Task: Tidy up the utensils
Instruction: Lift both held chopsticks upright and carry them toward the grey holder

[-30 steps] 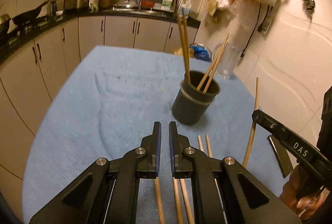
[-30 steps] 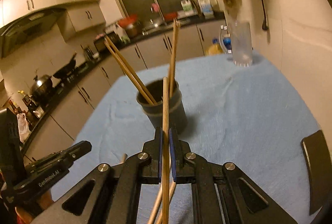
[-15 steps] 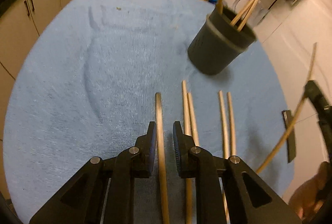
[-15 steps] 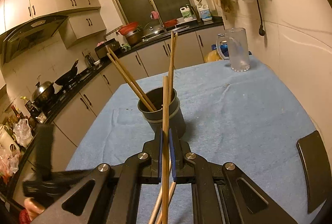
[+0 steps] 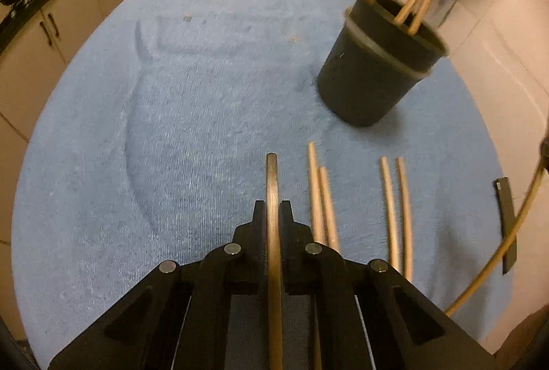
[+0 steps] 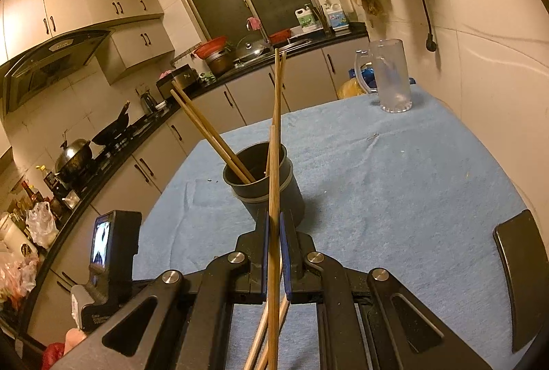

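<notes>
A dark round utensil cup [image 5: 370, 68] stands on the blue cloth [image 5: 188, 102] with several wooden chopsticks in it. My left gripper [image 5: 273, 210] is shut on one chopstick [image 5: 272, 184] lying lengthwise on the cloth. Two pairs of chopsticks [image 5: 320, 195] [image 5: 396, 201] lie to its right. My right gripper [image 6: 273, 222] is shut on a chopstick [image 6: 274, 164], held upright just in front of the cup [image 6: 264, 181]. That chopstick [image 5: 507, 239] also shows at the right edge of the left wrist view.
A clear plastic jug [image 6: 391, 78] stands at the far right corner of the table. A flat dark object [image 6: 521, 274] lies at the table's right edge. Kitchen cabinets and a counter run behind and to the left. The other hand's gripper body [image 6: 106, 253] is at lower left.
My left gripper dropped toward the cloth and closed on a lying chopstick. My right gripper rose slightly with its chopstick, staying in front of the cup.
</notes>
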Available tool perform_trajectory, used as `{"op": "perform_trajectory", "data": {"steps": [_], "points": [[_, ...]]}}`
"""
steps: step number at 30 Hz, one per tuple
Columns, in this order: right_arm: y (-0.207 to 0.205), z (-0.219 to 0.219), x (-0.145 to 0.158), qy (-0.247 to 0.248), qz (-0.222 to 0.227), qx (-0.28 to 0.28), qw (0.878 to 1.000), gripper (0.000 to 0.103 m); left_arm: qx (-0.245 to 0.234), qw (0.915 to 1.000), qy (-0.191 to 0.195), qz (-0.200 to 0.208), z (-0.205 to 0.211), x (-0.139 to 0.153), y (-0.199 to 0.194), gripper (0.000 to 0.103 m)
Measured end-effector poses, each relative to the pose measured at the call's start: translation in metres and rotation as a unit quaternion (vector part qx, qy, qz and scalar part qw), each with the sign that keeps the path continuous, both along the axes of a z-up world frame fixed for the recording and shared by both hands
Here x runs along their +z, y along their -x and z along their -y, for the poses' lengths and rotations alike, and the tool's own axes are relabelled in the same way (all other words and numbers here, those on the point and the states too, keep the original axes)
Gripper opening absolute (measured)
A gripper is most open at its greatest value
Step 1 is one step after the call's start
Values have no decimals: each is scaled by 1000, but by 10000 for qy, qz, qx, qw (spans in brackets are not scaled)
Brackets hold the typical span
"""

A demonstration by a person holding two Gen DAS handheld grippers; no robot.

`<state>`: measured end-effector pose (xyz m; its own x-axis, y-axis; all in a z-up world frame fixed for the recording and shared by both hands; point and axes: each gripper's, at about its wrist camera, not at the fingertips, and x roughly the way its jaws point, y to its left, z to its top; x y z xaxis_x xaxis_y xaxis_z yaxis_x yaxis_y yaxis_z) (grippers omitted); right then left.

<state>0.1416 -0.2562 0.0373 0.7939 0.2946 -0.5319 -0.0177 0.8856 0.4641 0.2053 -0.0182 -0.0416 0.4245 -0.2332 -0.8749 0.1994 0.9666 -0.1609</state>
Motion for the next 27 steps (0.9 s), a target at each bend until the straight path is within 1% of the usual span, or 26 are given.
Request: {"op": "perform_trajectory", "data": {"steps": [1,3,4,6,8,9,13,15,17,27], "points": [[1,0,1,9,23,-9,10000,7,-29,9997,97,209,-2,8,6,6],[3,2,4,24,101,-35,9999,7,-73,9982,318,506,-6,24,14,6],[4,2,6,30,131,-51,9999,7,-80,9972,369,646,-9,31,17,6],[7,4,10,11,210,-89,9997,7,-74,9938,438,1020,-13,51,28,6],[9,5,15,7,299,-123,9995,7,-50,9909,483,1256,-15,64,33,6],[11,5,17,24,355,-149,9993,7,-18,9881,527,1444,-17,74,39,6],[16,7,26,70,510,-215,9984,7,30,9807,562,1870,-20,98,52,6],[17,7,30,94,564,-221,9981,7,17,9792,650,1921,-25,106,56,6],[19,8,32,102,599,-231,9979,7,32,9782,652,1970,-24,113,57,7],[21,9,39,97,693,-231,9973,7,-63,9758,634,2091,-20,120,57,7]]}}
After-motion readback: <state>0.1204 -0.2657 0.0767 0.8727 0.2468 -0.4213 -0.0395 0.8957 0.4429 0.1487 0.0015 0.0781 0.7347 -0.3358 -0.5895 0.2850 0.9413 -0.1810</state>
